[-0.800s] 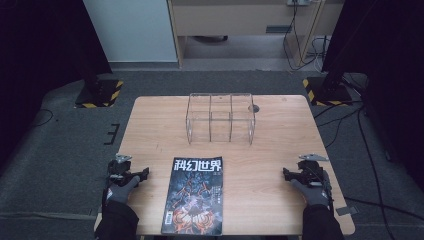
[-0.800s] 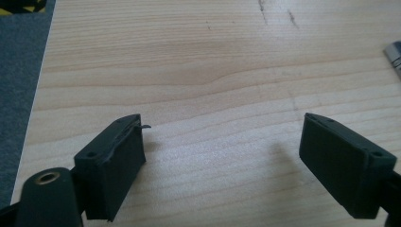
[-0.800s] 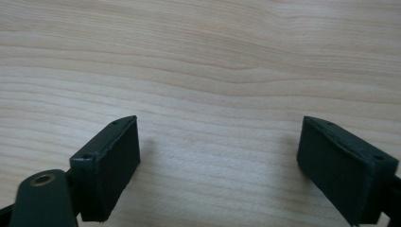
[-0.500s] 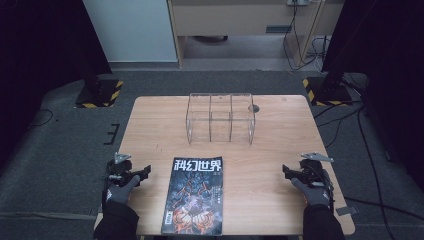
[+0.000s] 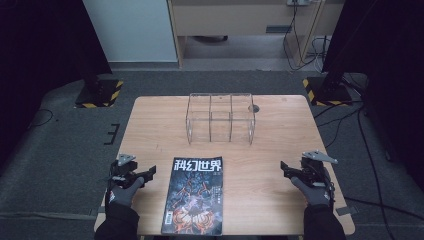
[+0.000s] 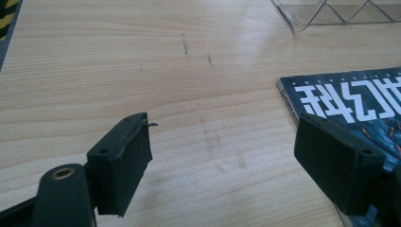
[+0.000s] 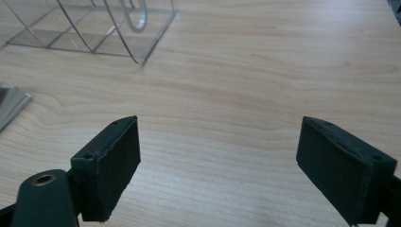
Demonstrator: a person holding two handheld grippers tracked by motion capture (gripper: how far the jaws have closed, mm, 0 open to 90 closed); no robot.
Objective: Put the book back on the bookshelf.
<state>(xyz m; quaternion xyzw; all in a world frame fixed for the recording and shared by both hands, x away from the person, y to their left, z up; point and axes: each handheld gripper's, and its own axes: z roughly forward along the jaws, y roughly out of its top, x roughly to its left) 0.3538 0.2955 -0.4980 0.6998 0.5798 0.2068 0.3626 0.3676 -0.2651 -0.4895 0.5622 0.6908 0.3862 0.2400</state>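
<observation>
At the left of the high view, the left gripper (image 5: pixel 148 173) is held low over the table (image 5: pixel 280 150), its jaws spread wide with nothing between them — bare wood is seen in the gap in the left gripper view (image 6: pixel 222 156). Just beside it, towards the middle of the table, the magazine (image 5: pixel 194 195) lies flat near the front edge, its long axis running from the person towards the far side. In the left gripper view the cover's corner (image 6: pixel 350 99) is seen close by one jaw, which appears to overlap the spine edge; whether there is contact cannot be told.

Beyond the magazine, well apart from it, a clear acrylic rack (image 5: pixel 220 118) stands with its dividers upright.

At the right, the right gripper (image 5: pixel 286 168) is likewise released and empty, a broad stretch of bare wood lying between it and the magazine's right edge.

The left gripper is judged the nearer of the two — the spine edge would be reached by a short move inward.
</observation>
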